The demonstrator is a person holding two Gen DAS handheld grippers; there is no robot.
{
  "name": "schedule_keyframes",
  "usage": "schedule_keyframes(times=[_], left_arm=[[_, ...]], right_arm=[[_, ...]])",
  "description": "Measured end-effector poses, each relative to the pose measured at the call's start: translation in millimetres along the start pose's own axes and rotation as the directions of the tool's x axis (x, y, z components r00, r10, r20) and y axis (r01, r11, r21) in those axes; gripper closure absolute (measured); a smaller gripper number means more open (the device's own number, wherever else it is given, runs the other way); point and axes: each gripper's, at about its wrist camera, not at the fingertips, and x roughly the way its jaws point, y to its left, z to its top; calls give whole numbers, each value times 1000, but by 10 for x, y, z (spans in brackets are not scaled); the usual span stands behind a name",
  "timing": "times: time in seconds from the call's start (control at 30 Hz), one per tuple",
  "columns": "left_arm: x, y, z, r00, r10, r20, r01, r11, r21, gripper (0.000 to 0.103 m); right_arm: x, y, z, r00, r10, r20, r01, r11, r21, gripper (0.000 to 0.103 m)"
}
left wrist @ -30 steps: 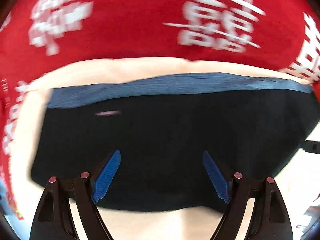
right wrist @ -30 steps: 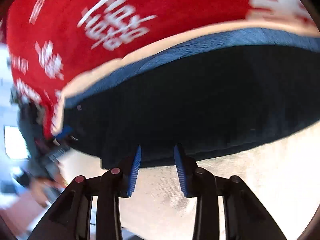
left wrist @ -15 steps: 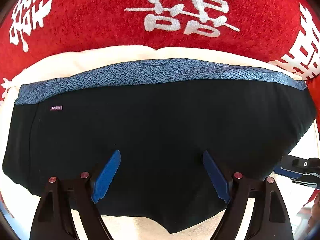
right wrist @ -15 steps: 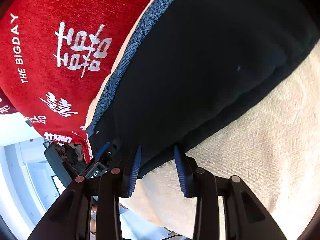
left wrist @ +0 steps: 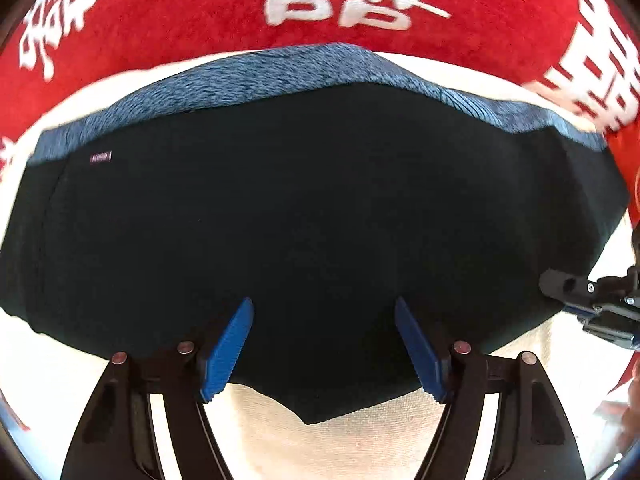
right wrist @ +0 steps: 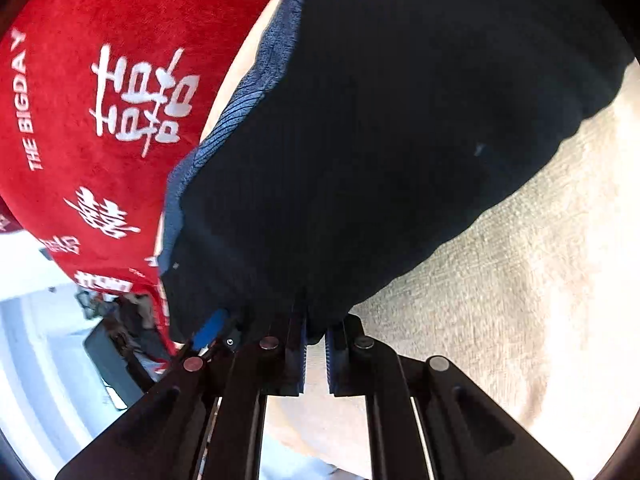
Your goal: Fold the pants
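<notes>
On the red cloth — "THE BIGDAY"; right fingers pinch pants, left fingers closing, wide.

I see the pants as matt black knit cloth, with a blue waistband finely ribbed in a wavy weave. Under them lies a cream towel, rough and nubbly. Beyond it, a red cloth looks plush, its white lettering flat. My left fingers carry ridged blue pads on matt black plastic.
</notes>
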Motion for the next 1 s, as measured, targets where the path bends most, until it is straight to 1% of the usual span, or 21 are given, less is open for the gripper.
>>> schedule_keyframes(times=[0.03,0.07,0.1,0.13,0.23,0.3,0.33,0.37,0.4,0.47,0.57,0.67,0.7,0.73,0.77,0.8,0.87,0.9,0.93,0.97,1.0], left_arm=[[-6,-1,1,1000,1,3,-1,1000,1,27],[-23,-11,1,1000,11,8,-11,1000,9,27],[-49,-23,10,1000,25,12,-25,1000,18,27],[-61,-30,20,999,36,13,-36,999,23,27],[-54,-8,75,999,52,0,-52,999,0,27],[-92,25,156,998,64,2,-64,998,-29,27],[-153,56,195,998,65,25,-64,997,-38,27],[-213,90,264,996,72,54,-70,997,-45,27],[-245,121,332,994,80,73,-77,996,-48,27],[-236,193,476,990,104,91,-99,994,-48,27],[-191,373,641,985,142,100,-138,989,-47,27],[8,533,727,980,179,87,-174,983,-65,27],[91,581,724,977,199,75,-195,979,-65,27],[124,616,700,975,207,83,-204,978,-52,27],[92,602,687,971,213,105,-211,977,-25,27],[47,599,677,970,216,107,-217,976,-8,27],[-107,684,622,969,204,138,-205,979,-11,27],[-206,768,590,966,205,157,-204,979,-26,27],[-279,876,564,962,215,169,-211,977,-45,27],[-352,1045,529,955,239,176,-228,970,-80,27],[-389,1190,505,950,259,175,-242,964,-112,27]], right_arm=[[-27,7,12,1000,-3,-12,3,1000,-8,88],[-79,35,15,999,-33,-23,32,999,-26,77],[-199,104,13,997,-77,-23,75,994,-77,75],[-314,150,14,996,-88,0,87,988,-125,75],[-664,353,108,980,-161,116,188,939,-289,75],[-714,406,287,974,-189,124,219,920,-324,75],[-705,444,406,976,-187,113,214,920,-329,75],[-678,486,496,979,-177,101,201,920,-336,75],[-611,552,579,983,-165,80,183,919,-349,71],[-384,763,730,986,-159,46,164,905,-393,70],[34,1102,775,985,-172,14,159,874,-459,70],[530,1288,792,978,-200,-63,142,854,-501,71],[750,1301,805,963,-260,-70,186,830,-526,72],[888,1305,824,946,-322,-48,244,798,-551,78],[911,1328,834,940,-341,-17,273,781,-562,90],[895,1404,829,936,-352,19,298,761,-575,88],[845,1674,728,949,-311,61,272,702,-658,79],[869,1807,666,954,-295,62,250,662,-706,64],[973,2005,579,954,-297,41,221,605,-765,57],[1051,2111,537,954,-298,20,199,582,-789,52],[1169,2251,490,956,-293,-9,164,560,-812,52]])
